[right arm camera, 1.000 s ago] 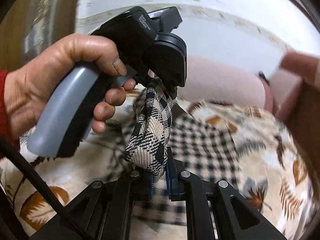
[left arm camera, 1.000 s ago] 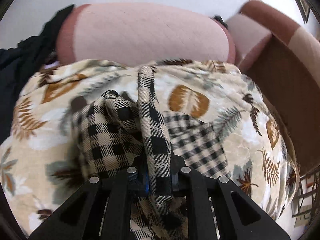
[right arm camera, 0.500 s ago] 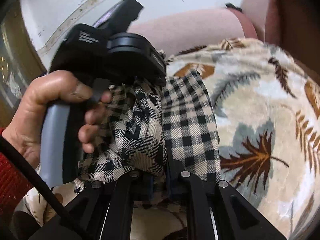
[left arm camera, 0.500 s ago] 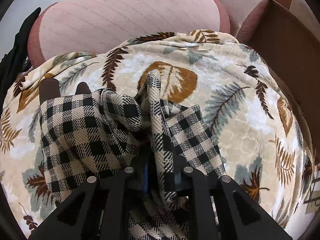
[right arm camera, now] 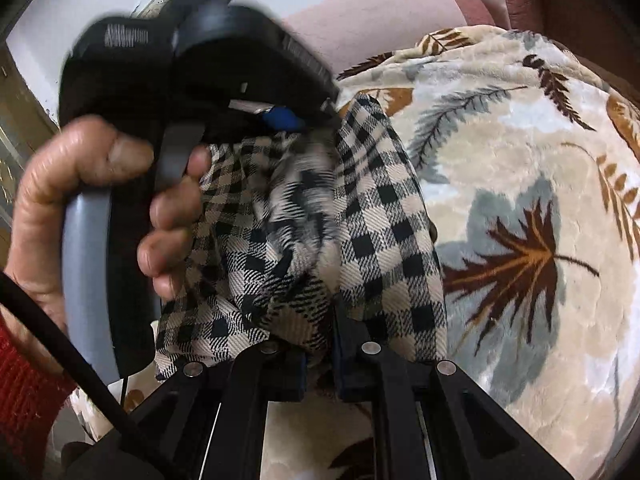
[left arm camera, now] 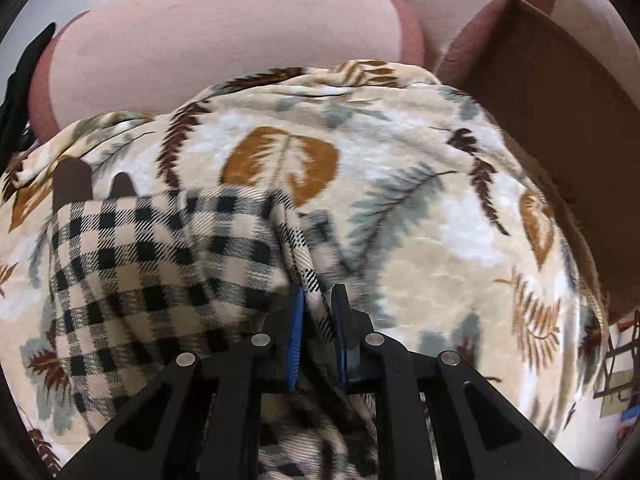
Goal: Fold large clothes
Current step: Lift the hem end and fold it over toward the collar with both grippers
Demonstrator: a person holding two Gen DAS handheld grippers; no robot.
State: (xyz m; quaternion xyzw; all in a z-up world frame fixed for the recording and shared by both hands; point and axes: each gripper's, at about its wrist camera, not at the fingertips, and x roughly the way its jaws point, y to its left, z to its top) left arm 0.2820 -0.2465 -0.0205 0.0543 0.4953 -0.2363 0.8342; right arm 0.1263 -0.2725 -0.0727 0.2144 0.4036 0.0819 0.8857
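The left gripper [left arm camera: 318, 320] pinches a raised fold of the black-and-beige checked garment [left arm camera: 160, 264] between its blue-padded fingers [left arm camera: 297, 340], the rest of the cloth spreading toward nine o'clock over the leaf-print blanket [left arm camera: 420, 220], with a pink cushion [left arm camera: 224, 44] at twelve. In the right wrist view the right gripper [right arm camera: 320, 344] clamps a bunched edge of the same garment at six o'clock. The person's left hand [right arm camera: 80, 208] holds the other tool at nine to eleven o'clock, though motion blur there probably hides how the cloth meets it.
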